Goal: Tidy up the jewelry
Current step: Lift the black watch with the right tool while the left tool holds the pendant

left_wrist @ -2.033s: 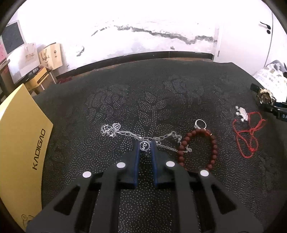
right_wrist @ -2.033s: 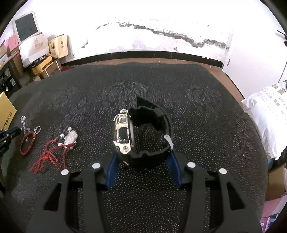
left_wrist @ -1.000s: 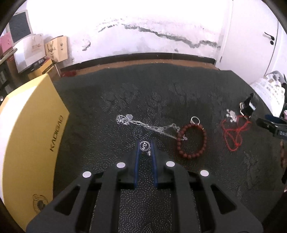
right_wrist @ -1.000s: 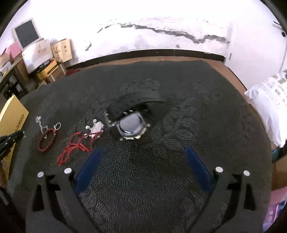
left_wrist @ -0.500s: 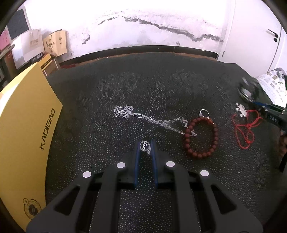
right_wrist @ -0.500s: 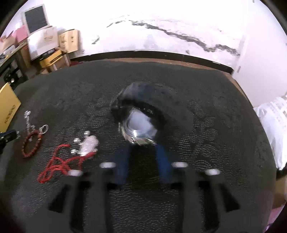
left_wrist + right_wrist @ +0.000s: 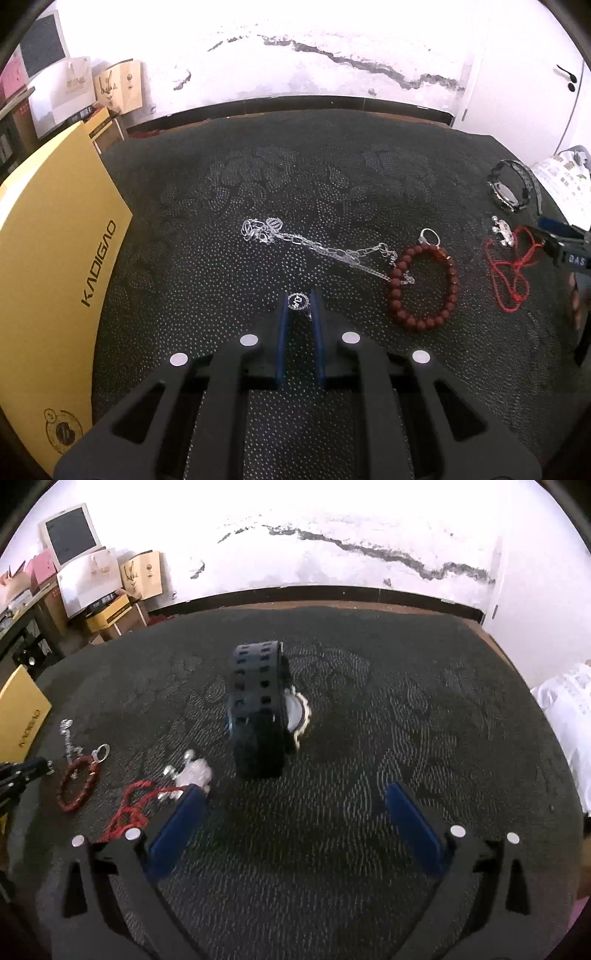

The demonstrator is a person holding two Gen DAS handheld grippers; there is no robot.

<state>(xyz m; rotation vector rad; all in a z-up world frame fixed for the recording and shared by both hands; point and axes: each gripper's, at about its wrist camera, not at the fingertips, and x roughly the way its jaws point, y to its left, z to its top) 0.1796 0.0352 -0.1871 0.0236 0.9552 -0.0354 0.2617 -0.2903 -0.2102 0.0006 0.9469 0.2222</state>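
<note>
On a dark patterned cloth (image 7: 332, 177), the left gripper (image 7: 298, 300) pinches a small round silver pendant (image 7: 297, 301) between 2 narrowed jaws, just short of a silver chain (image 7: 325, 251) and red bead bracelet (image 7: 424, 288). The right gripper (image 7: 291, 797), jaws opening wide and empty, faces a black watch (image 7: 262, 709) beside a red cord charm (image 7: 147, 801).

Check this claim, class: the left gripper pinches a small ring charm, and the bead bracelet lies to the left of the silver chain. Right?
One error: in the left wrist view the bead bracelet lies at the right end of the silver chain, not left. The left gripper does pinch the ring charm.
</note>
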